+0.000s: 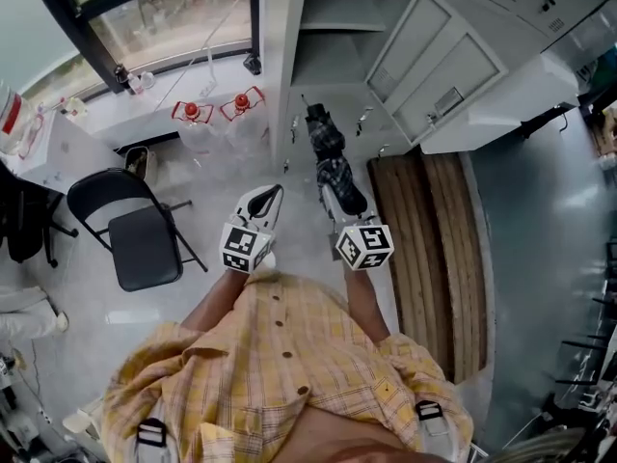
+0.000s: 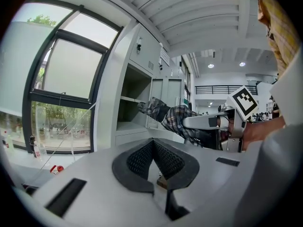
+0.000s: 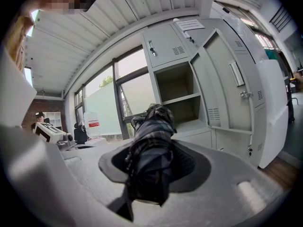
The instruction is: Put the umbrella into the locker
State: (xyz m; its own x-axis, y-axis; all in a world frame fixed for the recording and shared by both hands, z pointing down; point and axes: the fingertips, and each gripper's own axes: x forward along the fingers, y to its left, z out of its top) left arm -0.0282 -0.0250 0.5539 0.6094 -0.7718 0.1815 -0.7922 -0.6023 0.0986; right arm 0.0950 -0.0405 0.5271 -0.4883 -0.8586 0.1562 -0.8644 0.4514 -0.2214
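A folded plaid umbrella (image 1: 331,152) sticks out ahead of my right gripper (image 1: 337,193), which is shut on its near end. In the right gripper view the umbrella (image 3: 150,148) fills the gap between the jaws and points at the open locker compartment (image 3: 177,96) with one shelf inside. From the head view the open locker (image 1: 333,41) stands just beyond the umbrella's tip. My left gripper (image 1: 264,201) is held beside the right one, shut and holding nothing. Its pads (image 2: 163,157) meet at the tip, and the umbrella (image 2: 173,119) shows to its right.
The locker's door (image 1: 439,70) hangs open to the right. A wooden platform (image 1: 434,258) lies on the floor at the right. A black folding chair (image 1: 140,234) stands at the left. Two water jugs with red caps (image 1: 217,114) stand under the window (image 1: 154,17).
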